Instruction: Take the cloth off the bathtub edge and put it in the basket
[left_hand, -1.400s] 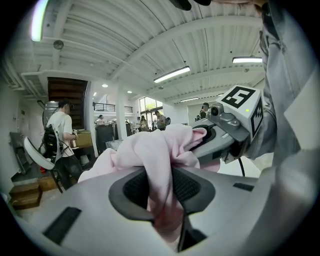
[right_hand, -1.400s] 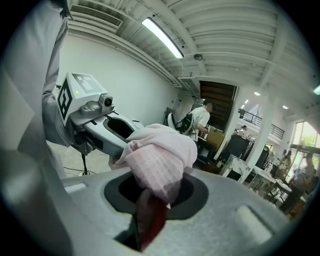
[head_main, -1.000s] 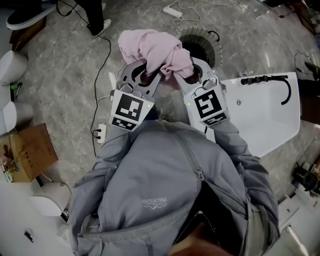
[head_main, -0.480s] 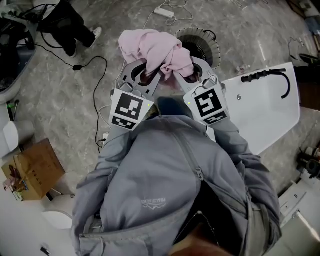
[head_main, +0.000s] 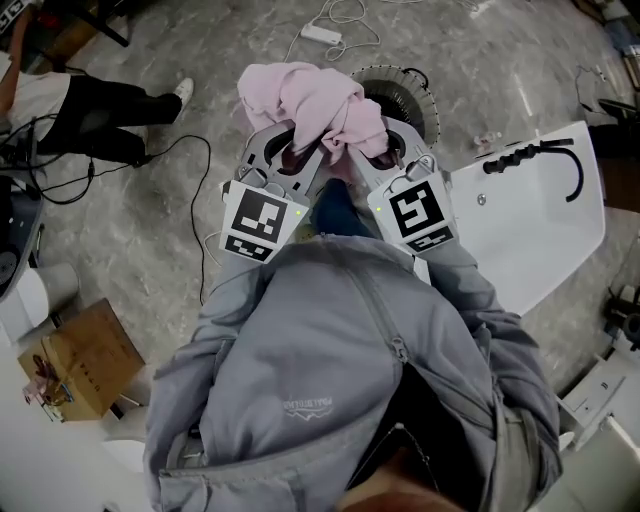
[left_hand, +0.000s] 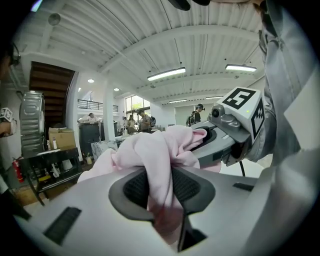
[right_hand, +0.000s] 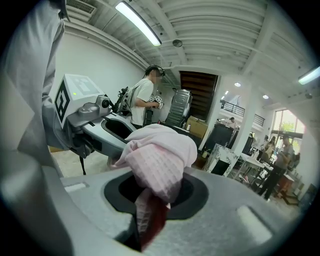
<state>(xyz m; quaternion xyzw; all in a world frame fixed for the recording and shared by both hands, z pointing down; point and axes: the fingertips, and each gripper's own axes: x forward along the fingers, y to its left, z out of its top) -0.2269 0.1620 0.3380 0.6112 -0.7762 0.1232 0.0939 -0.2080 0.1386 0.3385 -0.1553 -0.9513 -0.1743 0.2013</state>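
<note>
A bunched pink cloth (head_main: 305, 98) hangs in the air in front of me, held by both grippers at once. My left gripper (head_main: 290, 140) is shut on its left part, and the cloth (left_hand: 157, 165) runs down between its dark pads. My right gripper (head_main: 372, 143) is shut on the right part, where the cloth (right_hand: 160, 162) fills the gap between its jaws. Just beyond the cloth on the floor stands the round ribbed basket (head_main: 405, 92), partly hidden behind the cloth. The white bathtub (head_main: 530, 215) lies to my right.
A black faucet and hose (head_main: 535, 155) sit on the bathtub's rim. Cables (head_main: 190, 160) and a power strip (head_main: 322, 33) lie on the marble floor. A cardboard box (head_main: 80, 360) stands at lower left. A person's legs (head_main: 90, 120) stretch across the upper left.
Both grippers keep their grip on the cloth. The view has swung: the basket and bathtub sit slightly further along, the box has slid down, and a person's legs have come in at upper left.
</note>
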